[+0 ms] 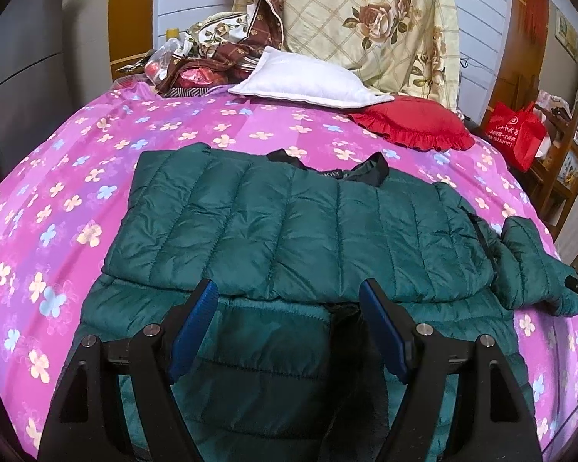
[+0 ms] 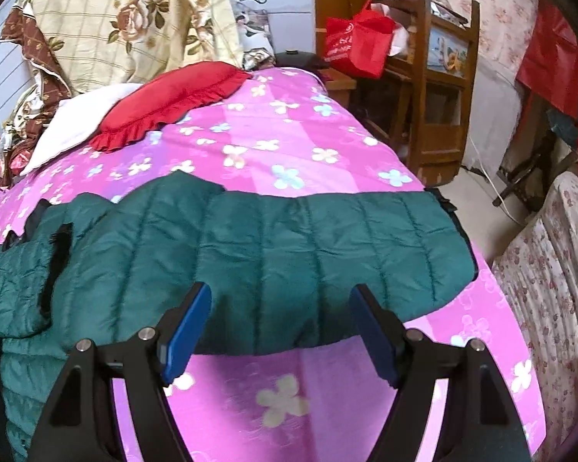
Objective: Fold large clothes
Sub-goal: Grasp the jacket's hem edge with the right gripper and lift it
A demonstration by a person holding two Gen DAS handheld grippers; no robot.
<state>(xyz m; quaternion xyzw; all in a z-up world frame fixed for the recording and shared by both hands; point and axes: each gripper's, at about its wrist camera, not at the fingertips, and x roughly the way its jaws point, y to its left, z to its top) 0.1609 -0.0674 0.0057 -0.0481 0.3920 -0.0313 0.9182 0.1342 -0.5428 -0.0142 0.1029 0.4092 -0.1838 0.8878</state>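
Note:
A dark green quilted puffer jacket (image 1: 296, 231) lies on a pink flowered bed sheet (image 1: 57, 200), its black collar (image 1: 366, 169) toward the pillows. One sleeve is folded across the body at the left. The other sleeve (image 2: 289, 254) stretches out to the right across the sheet (image 2: 289, 396). My left gripper (image 1: 289, 292) is open and empty, above the jacket's lower part. My right gripper (image 2: 281, 296) is open and empty, just above the near edge of the outstretched sleeve.
A white pillow (image 1: 308, 81) and a red frilled cushion (image 1: 412, 123) lie at the head of the bed, with a floral quilt (image 1: 366, 19) behind. A red bag (image 2: 358, 46) and wooden furniture (image 2: 439, 88) stand right of the bed. The bed edge drops off at the right.

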